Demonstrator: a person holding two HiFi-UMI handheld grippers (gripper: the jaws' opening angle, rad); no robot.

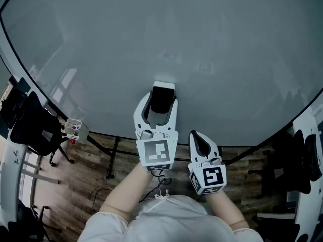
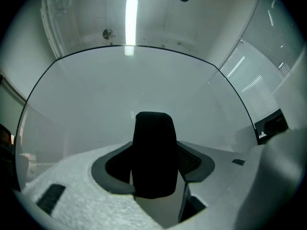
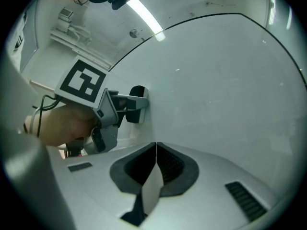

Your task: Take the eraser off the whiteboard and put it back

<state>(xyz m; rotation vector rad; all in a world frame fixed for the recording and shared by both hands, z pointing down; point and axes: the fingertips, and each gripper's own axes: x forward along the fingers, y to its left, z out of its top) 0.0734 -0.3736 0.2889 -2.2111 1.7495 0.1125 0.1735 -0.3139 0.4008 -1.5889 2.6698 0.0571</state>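
Observation:
The black eraser (image 1: 162,99) with its white back stands against the big whiteboard (image 1: 151,34), near the lower edge. My left gripper (image 1: 160,98) is open around it, one jaw on each side, with a sliver of space showing on the left side. The left gripper view has the eraser (image 2: 153,152) upright and dark in the middle of the gap, filling most of it. My right gripper (image 1: 198,137) is shut and empty, lower and to the right, short of the board. Its own view shows the two pads (image 3: 156,150) pressed together.
Black office chairs stand at the left (image 1: 30,125) and the right (image 1: 303,165) of the board. A small box of odds and ends (image 1: 75,130) sits by the left chair. The board's stand legs (image 1: 113,158) rise from a wooden floor (image 1: 75,180).

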